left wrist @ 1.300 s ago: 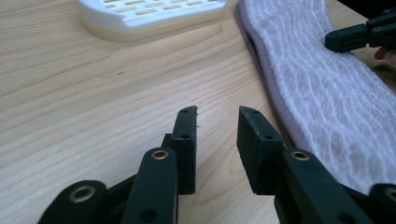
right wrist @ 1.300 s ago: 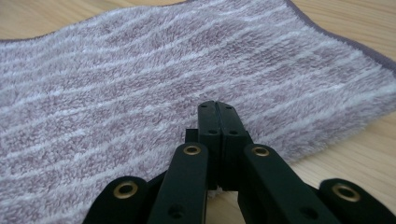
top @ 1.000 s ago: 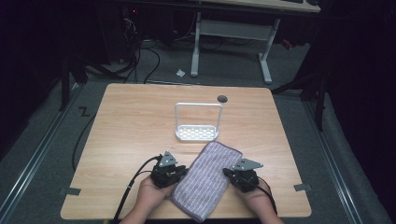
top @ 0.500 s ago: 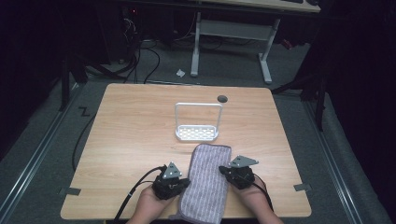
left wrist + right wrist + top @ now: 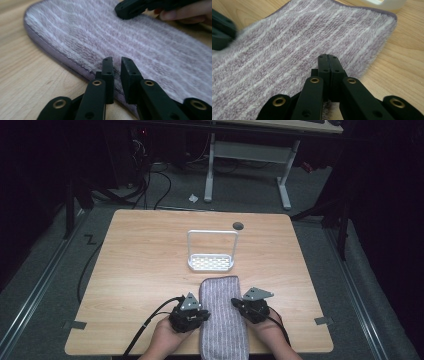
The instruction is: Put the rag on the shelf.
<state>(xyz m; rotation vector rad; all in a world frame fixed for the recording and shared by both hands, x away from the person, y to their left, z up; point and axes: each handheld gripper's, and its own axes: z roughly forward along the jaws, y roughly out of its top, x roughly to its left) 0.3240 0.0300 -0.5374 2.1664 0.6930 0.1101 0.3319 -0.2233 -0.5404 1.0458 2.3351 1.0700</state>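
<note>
Towel lies flat on table, long axis running near to far. Its near end hangs over the near table edge and its far end stops just short of the white rack. L tongs sit at the towel's left edge and R tongs at its right edge, both about mid-length, so the cloth is between my two hands. L jaws are a crack apart and have just been opening. The tips are on the pile just inside the hem, and I see no cloth pinched in the gap. R jaws are closed tight, pad to pad, with tips over the pile just inside the right hem, and no cloth shows between them either. My read is that this is the squaring-up step: the towel is lined up w/ the rack and neither side is gripped yet. Next move prob calls for both jaws to open wider, drop over the hems and bite at matching spots, so the cloth lifts level toward the rack bar. Uneven bites would skew it. The rack looks light and could tip if the far end drags against it.
</note>
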